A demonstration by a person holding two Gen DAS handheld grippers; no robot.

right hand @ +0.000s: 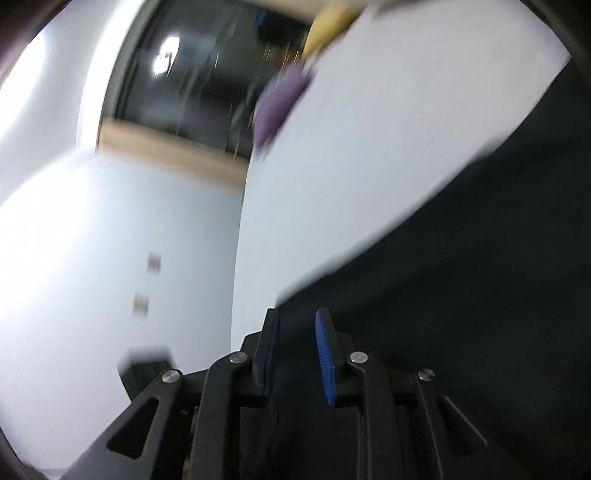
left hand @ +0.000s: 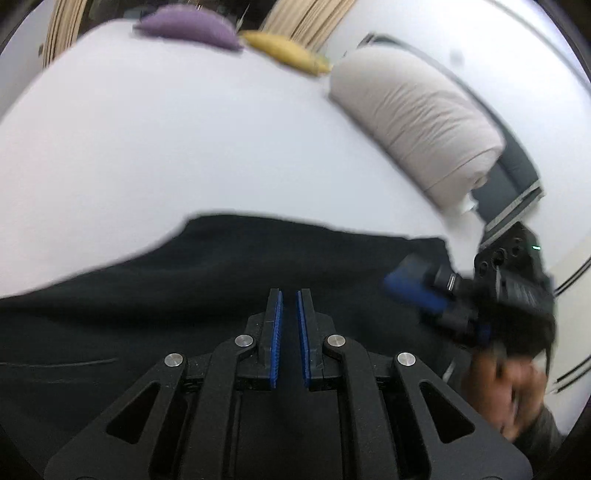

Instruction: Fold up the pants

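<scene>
The black pants (left hand: 221,280) lie spread on a white bed (left hand: 166,140). My left gripper (left hand: 290,295) hovers over the pants, its blue-padded jaws a narrow gap apart with nothing between them. My right gripper (left hand: 417,288) shows at the right of the left wrist view, over the pants' right edge, blurred. In the right wrist view the right gripper (right hand: 297,317) is open above the edge of the pants (right hand: 461,295), with nothing between its jaws. Both views are motion-blurred.
A beige rolled bolster (left hand: 417,125) lies at the bed's right side. A purple cushion (left hand: 188,26) and a yellow cushion (left hand: 284,50) sit at the far edge; both show in the right wrist view (right hand: 280,99). A white wall (right hand: 92,240) stands beyond the bed.
</scene>
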